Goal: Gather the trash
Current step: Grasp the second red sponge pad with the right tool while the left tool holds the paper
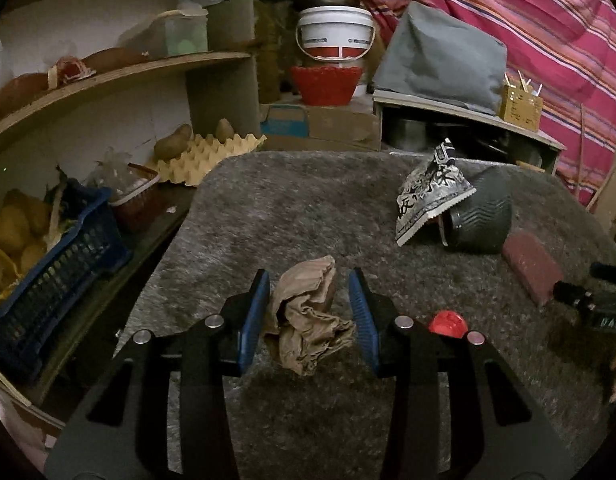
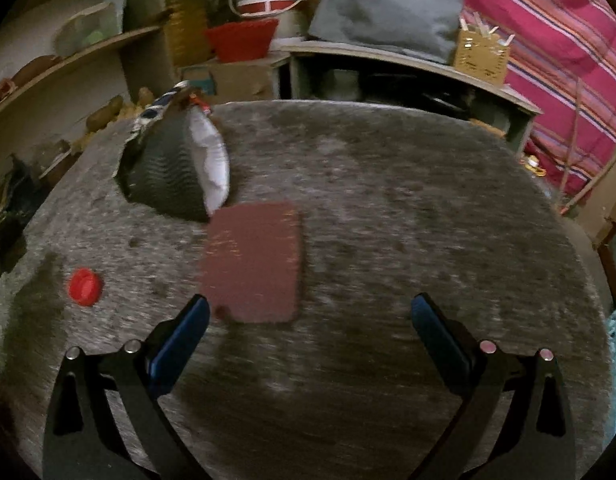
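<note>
The crumpled brown paper sits between the blue pads of the left tool, clenched there and seemingly lifted just clear of the grey felt worktop. Its long axis runs roughly along the tool's fingers, one loose end pointing away from the camera and the bulkier wad hanging toward the lower right. The left pad touches the paper; on the right side a sliver of gap shows near the tip, so the hold looks light. To carry it well, keep the squeeze steady and move smoothly, since a springy wad can slip out.

The right tool stands released and wide, hovering over the worktop just short of a flat reddish-brown sachet, whose long axis points away from the camera. A red bottle cap lies to the left, and a dark ribbed cup on its side with a patterned wrapper lies beyond.
</note>
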`<control>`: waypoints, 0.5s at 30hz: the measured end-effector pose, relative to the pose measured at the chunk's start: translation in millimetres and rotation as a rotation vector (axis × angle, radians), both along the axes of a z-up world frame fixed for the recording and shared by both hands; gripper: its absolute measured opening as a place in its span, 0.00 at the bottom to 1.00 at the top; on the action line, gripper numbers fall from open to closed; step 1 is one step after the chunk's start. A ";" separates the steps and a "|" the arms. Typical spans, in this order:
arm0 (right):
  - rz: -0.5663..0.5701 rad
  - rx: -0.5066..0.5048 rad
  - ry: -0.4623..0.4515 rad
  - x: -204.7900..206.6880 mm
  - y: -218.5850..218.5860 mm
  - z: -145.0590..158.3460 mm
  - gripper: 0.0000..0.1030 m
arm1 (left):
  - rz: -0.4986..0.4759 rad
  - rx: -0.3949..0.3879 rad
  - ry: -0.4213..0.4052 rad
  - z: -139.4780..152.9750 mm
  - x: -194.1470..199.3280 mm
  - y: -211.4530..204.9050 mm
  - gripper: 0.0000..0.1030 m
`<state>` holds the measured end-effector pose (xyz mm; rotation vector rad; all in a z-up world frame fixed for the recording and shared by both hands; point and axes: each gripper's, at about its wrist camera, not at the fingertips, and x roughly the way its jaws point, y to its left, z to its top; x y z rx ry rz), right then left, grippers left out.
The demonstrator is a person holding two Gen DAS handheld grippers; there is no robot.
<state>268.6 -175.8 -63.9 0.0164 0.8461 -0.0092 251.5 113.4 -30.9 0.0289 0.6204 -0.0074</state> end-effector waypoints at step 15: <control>0.104 0.044 0.044 15.0 23.1 -9.5 0.58 | 0.011 0.013 0.014 -0.4 1.2 -7.9 0.39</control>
